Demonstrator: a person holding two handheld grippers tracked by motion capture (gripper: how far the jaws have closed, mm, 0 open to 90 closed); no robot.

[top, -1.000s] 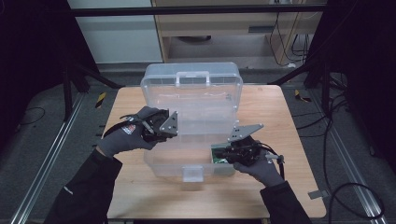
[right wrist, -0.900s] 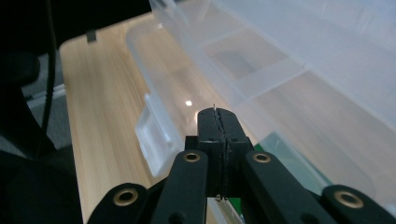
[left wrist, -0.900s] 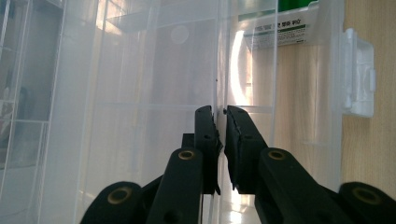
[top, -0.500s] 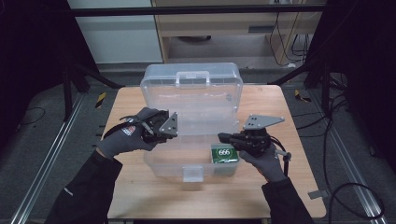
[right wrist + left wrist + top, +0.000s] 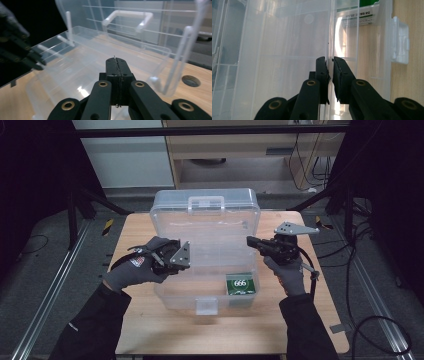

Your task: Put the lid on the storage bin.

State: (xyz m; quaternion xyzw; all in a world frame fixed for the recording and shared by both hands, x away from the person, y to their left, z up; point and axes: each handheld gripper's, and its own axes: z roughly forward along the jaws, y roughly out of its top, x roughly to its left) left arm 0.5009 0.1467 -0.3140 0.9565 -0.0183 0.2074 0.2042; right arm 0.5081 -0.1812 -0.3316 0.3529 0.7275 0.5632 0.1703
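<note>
Dark floor and cabinets ring the wooden counter [image 5: 150,330], where a clear plastic box [image 5: 200,292] sits at centre with its lid [image 5: 205,212] standing open at 12 o'clock. At 9 o'clock the left gripper [image 5: 186,262] has its jaws pinched narrow on the box's side wall. At 3 o'clock the right gripper [image 5: 250,241] hangs above the box, jaws pressed together and empty. Inside, at 5 o'clock, lies a green packet [image 5: 240,283].

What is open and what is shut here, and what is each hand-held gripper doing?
Clear plastic box: lid open, upright.
Green packet: lying inside the box, front right.
Left hand-held gripper: clamped on the box's wall.
Right hand-held gripper: shut, empty, above the box.
</note>
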